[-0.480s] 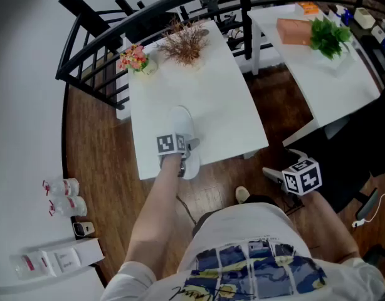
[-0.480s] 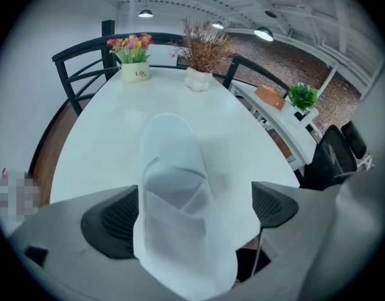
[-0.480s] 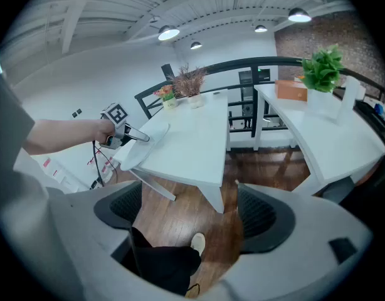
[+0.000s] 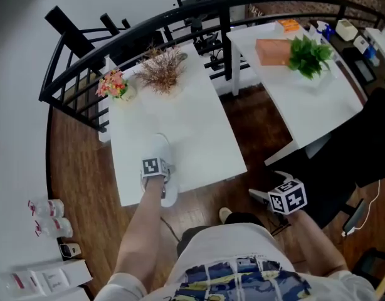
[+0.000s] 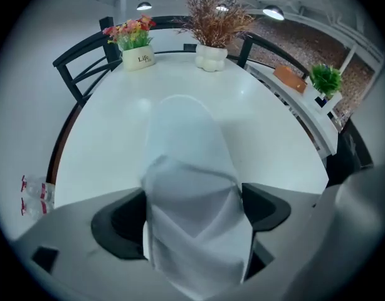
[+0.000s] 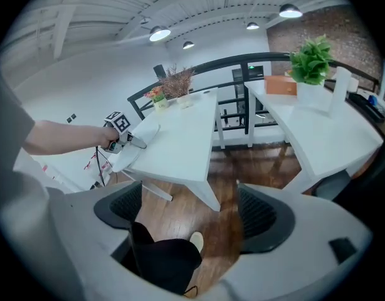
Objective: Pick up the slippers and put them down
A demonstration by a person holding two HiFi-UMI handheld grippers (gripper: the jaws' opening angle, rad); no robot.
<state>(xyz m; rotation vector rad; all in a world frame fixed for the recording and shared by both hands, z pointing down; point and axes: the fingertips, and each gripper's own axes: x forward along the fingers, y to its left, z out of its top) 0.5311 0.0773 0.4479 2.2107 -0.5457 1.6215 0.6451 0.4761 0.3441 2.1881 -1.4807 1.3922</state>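
A white slipper lies lengthwise at the near edge of the white table, with its heel hanging over the edge. My left gripper points steeply down and is shut on its heel end. In the left gripper view the slipper fills the gap of the left gripper, both black pads pressed against its folded upper, and its toe points along the table. My right gripper hangs open over the wooden floor right of the table. Only floor and a dark trouser leg show between the jaws of the right gripper. A second slipper is not in view.
At the table's far end stand a pot of pink flowers and a pot of dried twigs. A black railing runs behind. A second white table with a green plant is to the right. Bottles stand on the floor at left.
Only the head camera has shifted, so everything sits a little lower and to the left. Both grippers and the slipper keep their places relative to the table.
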